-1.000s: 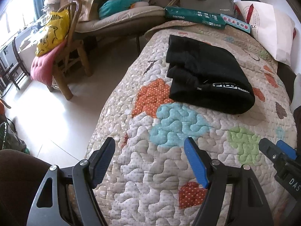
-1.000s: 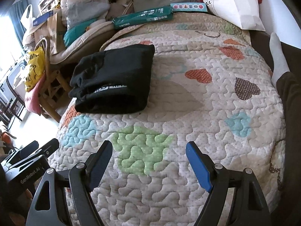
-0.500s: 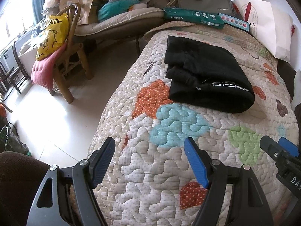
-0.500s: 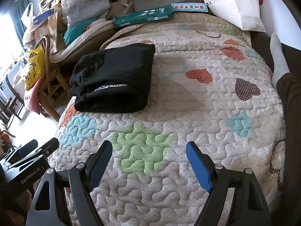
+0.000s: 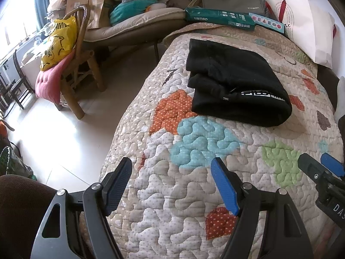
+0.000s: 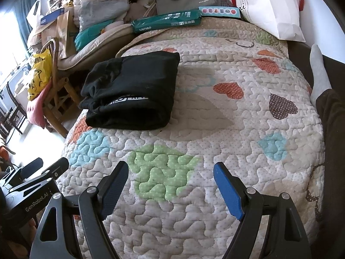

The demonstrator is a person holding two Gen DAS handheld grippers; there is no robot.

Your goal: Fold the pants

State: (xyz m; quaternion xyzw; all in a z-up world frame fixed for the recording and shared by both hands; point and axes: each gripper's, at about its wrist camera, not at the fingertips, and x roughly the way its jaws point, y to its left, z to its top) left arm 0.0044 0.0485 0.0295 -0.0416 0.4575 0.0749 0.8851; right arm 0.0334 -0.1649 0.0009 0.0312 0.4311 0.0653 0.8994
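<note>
Black pants (image 5: pixel 235 86) lie folded in a compact stack on the quilted bedspread (image 5: pixel 194 194), a white logo band showing on the near fold. The right wrist view has the same pants (image 6: pixel 133 92) at the bed's left side. My left gripper (image 5: pixel 172 185) hangs open over the quilt near the bed's front edge, well short of the pants, with nothing between its fingers. My right gripper (image 6: pixel 171 188) is open too, empty, over a green patch. Each gripper shows at the edge of the other's view.
A wooden chair (image 5: pixel 82 69) with a yellow bag (image 5: pixel 58 43) and pink cushion stands on the floor left of the bed. Green boxes (image 5: pixel 217 18), a grey bag and a white pillow (image 5: pixel 306 32) crowd the bed's far end. A person's socked foot (image 6: pixel 319 71) rests at the right.
</note>
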